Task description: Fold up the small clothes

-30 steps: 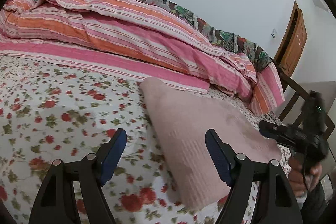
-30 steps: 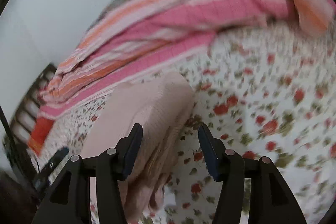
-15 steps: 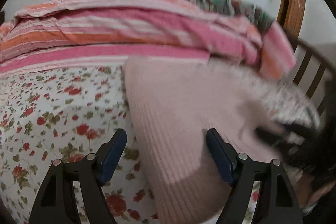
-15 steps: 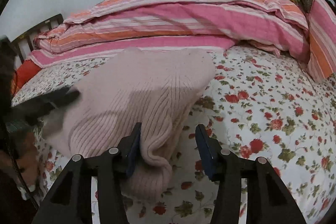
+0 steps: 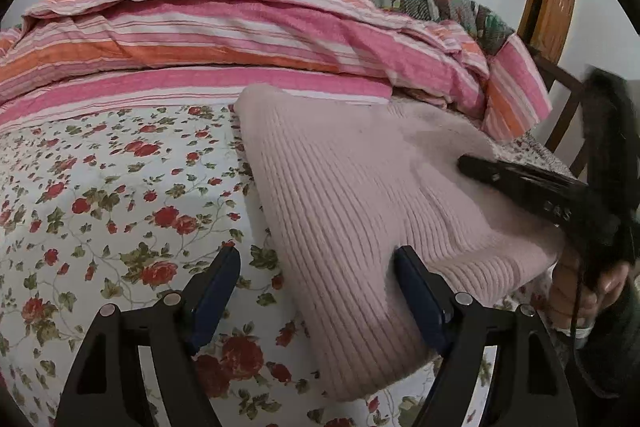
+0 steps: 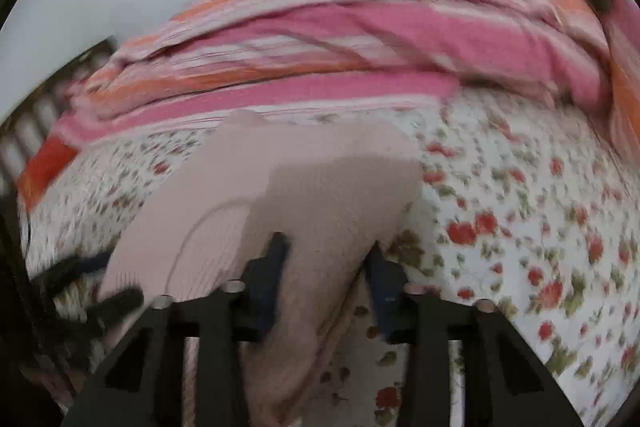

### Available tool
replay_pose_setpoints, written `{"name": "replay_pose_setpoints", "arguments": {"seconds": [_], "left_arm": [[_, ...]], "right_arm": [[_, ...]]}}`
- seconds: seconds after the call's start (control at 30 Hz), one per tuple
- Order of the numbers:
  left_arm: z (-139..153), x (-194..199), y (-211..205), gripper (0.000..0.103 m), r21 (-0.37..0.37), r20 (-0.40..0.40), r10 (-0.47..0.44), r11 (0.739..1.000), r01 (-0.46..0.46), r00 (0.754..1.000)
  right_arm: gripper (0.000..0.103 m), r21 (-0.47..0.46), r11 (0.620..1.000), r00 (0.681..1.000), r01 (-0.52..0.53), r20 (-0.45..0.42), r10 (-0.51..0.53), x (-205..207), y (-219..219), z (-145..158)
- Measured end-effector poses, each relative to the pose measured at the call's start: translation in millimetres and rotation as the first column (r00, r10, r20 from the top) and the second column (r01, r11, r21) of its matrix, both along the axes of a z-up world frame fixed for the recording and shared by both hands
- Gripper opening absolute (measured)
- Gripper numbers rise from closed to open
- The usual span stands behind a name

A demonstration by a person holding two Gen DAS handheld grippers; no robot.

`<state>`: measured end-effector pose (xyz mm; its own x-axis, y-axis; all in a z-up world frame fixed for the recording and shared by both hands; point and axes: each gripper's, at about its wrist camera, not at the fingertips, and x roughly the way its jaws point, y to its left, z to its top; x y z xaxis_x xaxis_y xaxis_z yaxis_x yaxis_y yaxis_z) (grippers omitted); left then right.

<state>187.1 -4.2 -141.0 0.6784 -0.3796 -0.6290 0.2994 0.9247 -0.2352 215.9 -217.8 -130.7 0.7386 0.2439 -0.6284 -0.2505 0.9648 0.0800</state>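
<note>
The folded pink sweater (image 5: pixel 360 211) lies on the bed (image 5: pixel 100 195), below the striped quilt (image 5: pixel 240 39) at 12 o'clock. Both the left gripper (image 5: pixel 318 291) and right gripper (image 6: pixel 326 267) are spread, straddling its edges. Close squarely on all layers before lifting, so none slips.

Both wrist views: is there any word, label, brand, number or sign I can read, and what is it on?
None can be read.
Pale marks on the black body of the right gripper, seen in the left wrist view: too small and blurred to read.
The ribbed pale pink knit garment, the floral bedsheet and the pink and orange striped quilt carry no text.
</note>
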Motion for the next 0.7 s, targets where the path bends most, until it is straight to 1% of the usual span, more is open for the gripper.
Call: {"name": "replay_pose_setpoints", "arguments": {"seconds": [0.03, 0.07, 0.1, 0.13, 0.17, 0.2, 0.23, 0.27, 0.3, 0.4, 0.47, 0.53, 0.57, 0.63, 0.67, 0.7], "left_arm": [[0.8, 0.0, -0.5, 0.079, -0.003, 0.003, -0.003, 1.000, 0.003, 1.000], [1.4, -1.0, -0.9, 0.079, -0.009, 0.007, -0.011, 1.000, 0.011, 1.000], [1.7, -0.9, -1.6, 0.079, -0.012, 0.008, -0.018, 1.000, 0.018, 1.000], [1.7, -1.1, -2.8, 0.079, -0.016, 0.008, -0.027, 1.000, 0.027, 1.000], [1.9, -2.0, -3.9, 0.079, -0.022, 0.007, -0.034, 0.999, 0.034, 0.999], [2.0, -2.9, -4.9, 0.079, -0.025, 0.008, -0.039, 0.999, 0.039, 0.999], [1.9, -3.9, -7.1, 0.079, -0.016, 0.011, -0.043, 0.999, 0.043, 0.999], [1.6, -4.7, -8.2, 0.079, -0.009, 0.012, -0.046, 0.999, 0.046, 0.999], [1.4, -5.2, -9.3, 0.079, -0.005, 0.014, -0.048, 0.999, 0.048, 0.999], [3.1, -6.2, -8.5, 0.078, -0.013, 0.028, -0.042, 0.999, 0.043, 0.999], [6.1, -6.2, -5.1, 0.077, -0.062, 0.033, -0.034, 0.997, 0.036, 0.999], [6.3, -5.0, -3.9, 0.077, -0.108, 0.020, -0.040, 0.993, 0.042, 0.999], [4.4, -3.4, -5.7, 0.077, -0.121, -0.002, -0.051, 0.991, 0.051, 0.999], [1.1, -3.0, -8.5, 0.077, -0.115, -0.019, -0.055, 0.992, 0.052, 0.998], [-1.1, -3.0, -10.9, 0.077, -0.095, -0.025, -0.052, 0.994, 0.050, 0.998], [-3.2, -2.8, -12.6, 0.077, -0.080, -0.033, -0.054, 0.996, 0.051, 0.998]], "right_arm": [[0.020, 0.040, 0.999, 0.999, -0.008, 0.034, 0.006, -6.1, -5.8, 3.8], [0.019, 0.090, 0.996, 1.000, 0.008, 0.018, -0.010, -4.4, -13.8, 2.6], [0.019, 0.099, 0.994, 0.999, 0.036, -0.013, -0.035, 0.8, -18.4, -2.1], [0.019, 0.076, 0.995, 0.996, 0.070, -0.052, -0.066, 8.1, -20.2, -10.4], [0.020, 0.058, 0.994, 0.994, 0.090, -0.073, -0.085, 11.8, -20.7, -16.9], [0.023, 0.053, 0.993, 0.993, 0.105, -0.068, -0.101, 10.7, -21.6, -19.2], [0.029, 0.047, 0.993, 0.992, 0.112, -0.059, -0.109, 8.0, -21.6, -16.8], [0.044, 0.034, 0.992, 0.991, 0.125, -0.051, -0.123, 4.9, -22.0, -12.0], [0.049, 0.025, 0.990, 0.990, 0.136, -0.039, -0.135, -1.1, -23.3, -5.2], [0.049, 0.058, 0.992, 0.994, 0.111, -0.020, -0.110, -21.1, -24.5, 11.5], [0.051, 0.070, 0.994, 0.997, 0.078, -0.002, -0.078, -37.0, -20.9, 20.2], [0.051, 0.072, 0.997, 1.000, 0.023, -0.004, -0.023, -51.0, -12.5, 20.3], [0.051, 0.069, 0.998, 1.000, -0.001, -0.010, 0.002, -56.6, -7.6, 18.1], [0.051, 0.058, 0.998, 0.999, -0.035, -0.036, 0.038, -64.1, 1.7, 7.1], [0.049, 0.041, 0.998, 0.998, -0.038, -0.056, 0.040, -64.3, 4.9, 1.9], [0.032, 0.023, 0.999, 0.996, -0.032, -0.082, 0.034, -64.2, 6.8, -4.9]]}}
